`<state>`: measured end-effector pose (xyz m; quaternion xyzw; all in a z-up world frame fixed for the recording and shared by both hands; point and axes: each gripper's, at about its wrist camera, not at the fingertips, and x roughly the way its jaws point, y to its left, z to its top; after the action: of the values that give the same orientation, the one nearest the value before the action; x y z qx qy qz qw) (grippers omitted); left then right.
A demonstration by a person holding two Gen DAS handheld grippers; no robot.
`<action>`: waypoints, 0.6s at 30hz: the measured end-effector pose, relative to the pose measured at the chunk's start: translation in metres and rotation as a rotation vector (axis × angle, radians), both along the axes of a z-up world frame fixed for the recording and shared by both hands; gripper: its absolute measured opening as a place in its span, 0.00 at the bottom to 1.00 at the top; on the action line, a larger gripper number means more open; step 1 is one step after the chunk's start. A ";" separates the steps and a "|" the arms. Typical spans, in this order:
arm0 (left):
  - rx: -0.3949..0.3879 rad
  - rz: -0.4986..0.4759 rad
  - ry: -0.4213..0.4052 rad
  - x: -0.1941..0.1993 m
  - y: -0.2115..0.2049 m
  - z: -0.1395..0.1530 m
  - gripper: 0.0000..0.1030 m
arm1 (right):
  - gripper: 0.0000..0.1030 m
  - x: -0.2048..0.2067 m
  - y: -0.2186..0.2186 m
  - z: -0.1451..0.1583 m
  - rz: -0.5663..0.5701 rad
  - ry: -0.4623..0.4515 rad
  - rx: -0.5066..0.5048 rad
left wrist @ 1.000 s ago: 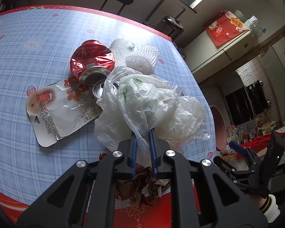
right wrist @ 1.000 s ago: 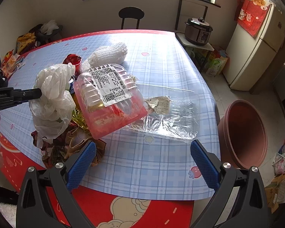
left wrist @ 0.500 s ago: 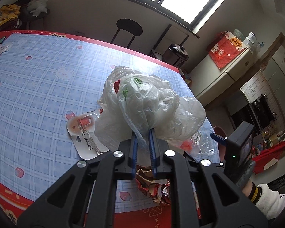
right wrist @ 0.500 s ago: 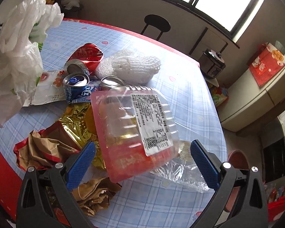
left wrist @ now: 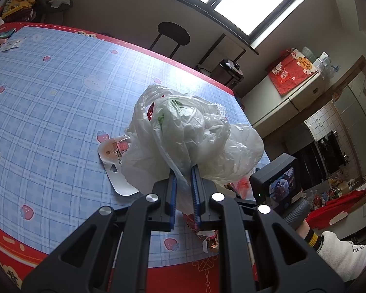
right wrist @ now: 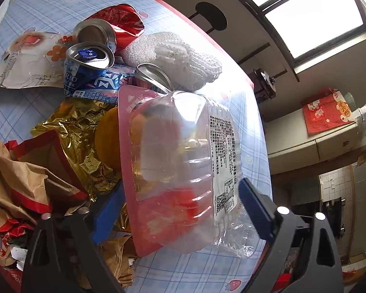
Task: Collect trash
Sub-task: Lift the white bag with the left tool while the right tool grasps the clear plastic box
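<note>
Seen from the left wrist, the left hand-held gripper is pinching a crumpled, thin white plastic bag, held clear above the blue checked bench; that grip should stay firm. From the right wrist, the right hand-held gripper has just been closing, its blue fingers straddling a clear ribbed plastic tray with pink rim and printed label, lying on the bench among gold foil, brown paper and dented cans. Judged best: squeeze gently at the stiffer rim, since the thin shell will likely buckle.
</note>
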<state>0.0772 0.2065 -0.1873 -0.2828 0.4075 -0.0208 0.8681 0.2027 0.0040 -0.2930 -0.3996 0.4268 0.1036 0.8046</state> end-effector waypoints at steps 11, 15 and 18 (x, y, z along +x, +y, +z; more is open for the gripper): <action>-0.003 -0.043 -0.038 0.003 0.003 0.004 0.14 | 0.50 -0.004 -0.043 0.074 -0.095 0.016 0.355; 0.007 -0.060 -0.057 0.004 0.003 0.009 0.14 | 0.50 -0.015 -0.053 0.093 -0.122 0.015 0.452; 0.013 -0.072 -0.073 0.005 0.002 0.015 0.14 | 0.50 -0.024 -0.061 0.109 -0.147 0.001 0.512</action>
<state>0.0824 0.2085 -0.1728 -0.2613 0.3856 -0.0595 0.8829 0.1790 -0.0571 -0.1839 -0.1510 0.4151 0.1497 0.8846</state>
